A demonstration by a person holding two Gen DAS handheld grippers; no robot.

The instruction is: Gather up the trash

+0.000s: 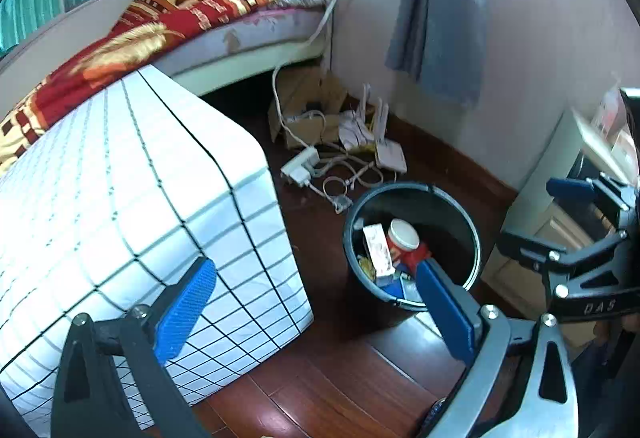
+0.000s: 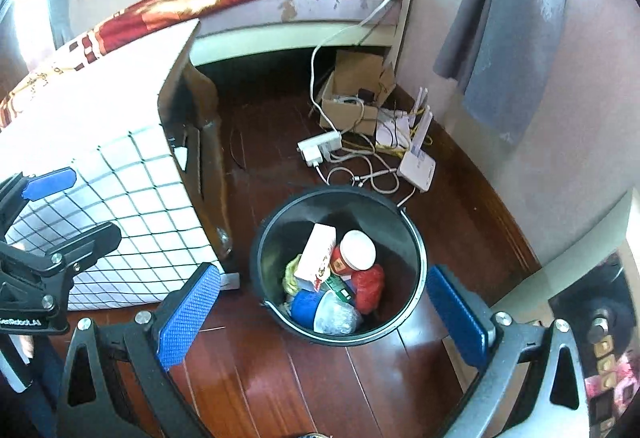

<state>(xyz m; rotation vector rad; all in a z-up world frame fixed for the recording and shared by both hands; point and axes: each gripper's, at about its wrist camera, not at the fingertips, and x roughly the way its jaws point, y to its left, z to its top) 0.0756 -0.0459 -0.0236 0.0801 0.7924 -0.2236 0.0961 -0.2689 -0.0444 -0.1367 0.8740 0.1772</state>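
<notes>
Left wrist view: the left tongs (image 1: 316, 308) stand wide apart with nothing between the blue pads. Just ahead of the right-hand pad sits the black trash bin (image 1: 472, 234) on the wooden floor (image 1: 332, 378), holding a white-lidded red jar (image 1: 403, 236) and a white carton (image 1: 378, 248). A grid-patterned white box (image 1: 132, 205) fills the space to the left. The right tongs (image 1: 592, 213) show at the right edge.

Right wrist view: the right tongs (image 2: 324, 312) are spread wide and empty. The trash bin (image 2: 414, 238) lies directly ahead between the pads, filled with the jar (image 2: 358, 250), carton (image 2: 318, 254), a red bag (image 2: 370, 288) and a blue cup (image 2: 304, 308). Beyond it are a white router (image 2: 416, 165) and a cardboard box (image 2: 352, 97).
</notes>
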